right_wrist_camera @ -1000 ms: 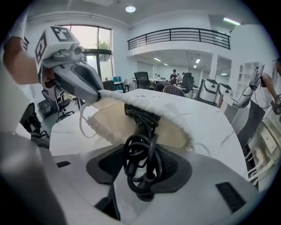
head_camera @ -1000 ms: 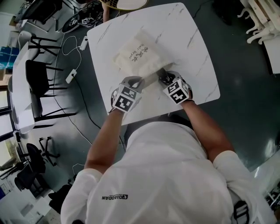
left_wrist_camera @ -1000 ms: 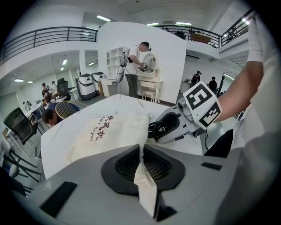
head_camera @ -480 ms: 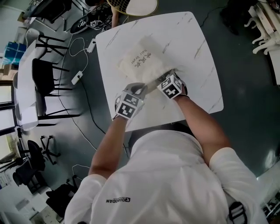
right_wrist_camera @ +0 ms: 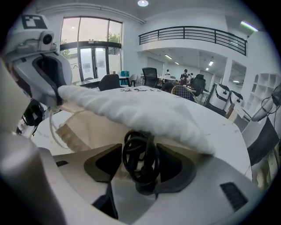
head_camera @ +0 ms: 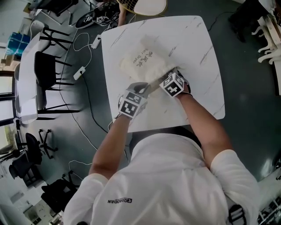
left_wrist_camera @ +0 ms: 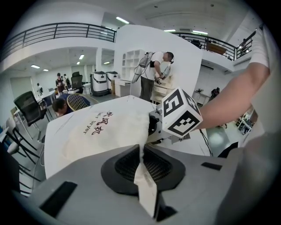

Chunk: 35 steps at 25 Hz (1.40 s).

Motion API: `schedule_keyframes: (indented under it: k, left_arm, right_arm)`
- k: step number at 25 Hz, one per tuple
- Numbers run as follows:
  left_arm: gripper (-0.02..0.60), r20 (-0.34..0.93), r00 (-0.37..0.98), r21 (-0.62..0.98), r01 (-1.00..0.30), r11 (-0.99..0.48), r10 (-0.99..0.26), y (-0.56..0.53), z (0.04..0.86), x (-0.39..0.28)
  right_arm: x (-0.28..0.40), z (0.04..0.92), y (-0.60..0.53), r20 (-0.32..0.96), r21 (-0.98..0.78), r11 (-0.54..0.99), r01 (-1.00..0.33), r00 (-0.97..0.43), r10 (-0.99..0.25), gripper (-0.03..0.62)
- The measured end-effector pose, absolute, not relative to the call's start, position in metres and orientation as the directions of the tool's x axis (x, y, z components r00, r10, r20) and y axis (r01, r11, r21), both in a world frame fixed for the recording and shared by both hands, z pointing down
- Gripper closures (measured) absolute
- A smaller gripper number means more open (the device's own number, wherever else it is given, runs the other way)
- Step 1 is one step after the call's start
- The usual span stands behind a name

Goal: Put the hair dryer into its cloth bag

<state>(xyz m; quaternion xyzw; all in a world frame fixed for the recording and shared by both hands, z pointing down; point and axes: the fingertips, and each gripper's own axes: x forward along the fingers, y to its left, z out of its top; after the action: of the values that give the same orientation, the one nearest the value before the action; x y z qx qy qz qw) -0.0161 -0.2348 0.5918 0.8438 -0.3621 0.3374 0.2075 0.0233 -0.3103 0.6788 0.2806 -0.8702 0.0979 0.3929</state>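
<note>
The cream cloth bag (head_camera: pixel 145 61), printed with dark letters, lies on the white marble table (head_camera: pixel 197 52) with its mouth toward me. My left gripper (head_camera: pixel 142 89) is shut on the bag's mouth edge; a cloth strip (left_wrist_camera: pixel 141 176) runs between its jaws. My right gripper (head_camera: pixel 164 80) is at the mouth, under the raised upper layer (right_wrist_camera: pixel 145 110). Its jaws have just been opening, and a coil of black cord (right_wrist_camera: pixel 140 158) sits between them. The hair dryer's body is hidden inside the bag. The left gripper (right_wrist_camera: pixel 44 74) lifts the cloth in the right gripper view.
Black chairs (head_camera: pixel 48 70) and a white power strip with cable (head_camera: pixel 80 72) are on the dark floor left of the table. A round woven seat (head_camera: pixel 145 5) stands beyond the far edge. White furniture (head_camera: pixel 270 44) is at the right. The table's right half is bare marble.
My right gripper has pushed forward toward the bag's mouth, going further under the cloth. The left gripper keeps its hold on the edge and has barely shifted.
</note>
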Motion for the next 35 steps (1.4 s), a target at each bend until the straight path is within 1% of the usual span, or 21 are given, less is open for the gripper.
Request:
schedule_keyframes:
  k: [2, 3, 9, 15, 18, 21, 25, 27, 30, 33, 34, 35]
  left_arm:
    - [0.531, 0.722, 0.507, 0.104, -0.751, -0.652, -0.47, -0.236, 0.594, -0.015]
    - [0.531, 0.722, 0.507, 0.104, -0.752, -0.651, -0.471, -0.236, 0.594, -0.014]
    - [0.529, 0.736, 0.494, 0.093, -0.751, -0.653, -0.463, -0.23, 0.601, -0.012]
    - [0.517, 0.812, 0.42, 0.016, -0.71, -0.704, -0.405, -0.215, 0.637, -0.004]
    - [0.5, 0.838, 0.391, -0.012, -0.683, -0.73, -0.379, -0.21, 0.655, 0.001]
    - [0.479, 0.845, 0.39, -0.005, -0.678, -0.735, -0.365, -0.207, 0.662, 0.004]
    - [0.405, 0.836, 0.425, 0.044, -0.683, -0.729, -0.348, -0.2, 0.654, 0.009]
    - [0.399, 0.827, 0.435, 0.054, -0.692, -0.72, -0.356, -0.198, 0.648, 0.01]
    - [0.407, 0.82, 0.427, 0.046, -0.713, -0.699, -0.381, -0.196, 0.643, 0.004]
    - [0.417, 0.833, 0.38, -0.016, -0.711, -0.703, -0.403, -0.199, 0.65, -0.004]
    - [0.426, 0.842, 0.357, -0.044, -0.703, -0.71, -0.405, -0.2, 0.656, -0.005]
    - [0.456, 0.848, 0.338, -0.067, -0.695, -0.716, -0.408, -0.201, 0.659, -0.006]
  right_arm:
    - [0.03, 0.679, -0.305, 0.736, 0.057, 0.832, -0.552, -0.54, -0.409, 0.302]
    - [0.034, 0.679, -0.301, 0.733, 0.056, 0.833, -0.551, -0.544, -0.409, 0.298]
    - [0.066, 0.666, -0.276, 0.694, 0.025, 0.803, -0.596, -0.567, -0.443, 0.296]
    - [0.094, 0.627, -0.24, 0.642, -0.04, 0.766, -0.642, -0.604, -0.472, 0.301]
    - [0.104, 0.604, -0.223, 0.609, -0.061, 0.757, -0.65, -0.626, -0.488, 0.307]
    - [0.111, 0.583, -0.207, 0.576, -0.086, 0.743, -0.664, -0.642, -0.507, 0.313]
    - [0.116, 0.565, -0.193, 0.561, -0.085, 0.734, -0.674, -0.641, -0.524, 0.315]
    - [0.12, 0.564, -0.191, 0.556, -0.091, 0.723, -0.685, -0.637, -0.534, 0.316]
    - [0.118, 0.574, -0.193, 0.56, -0.095, 0.711, -0.697, -0.628, -0.541, 0.338]
    - [0.109, 0.597, -0.208, 0.58, -0.033, 0.725, -0.687, -0.604, -0.546, 0.402]
    - [0.104, 0.608, -0.216, 0.593, -0.005, 0.735, -0.678, -0.593, -0.544, 0.411]
    - [0.099, 0.618, -0.226, 0.608, 0.024, 0.744, -0.668, -0.581, -0.541, 0.414]
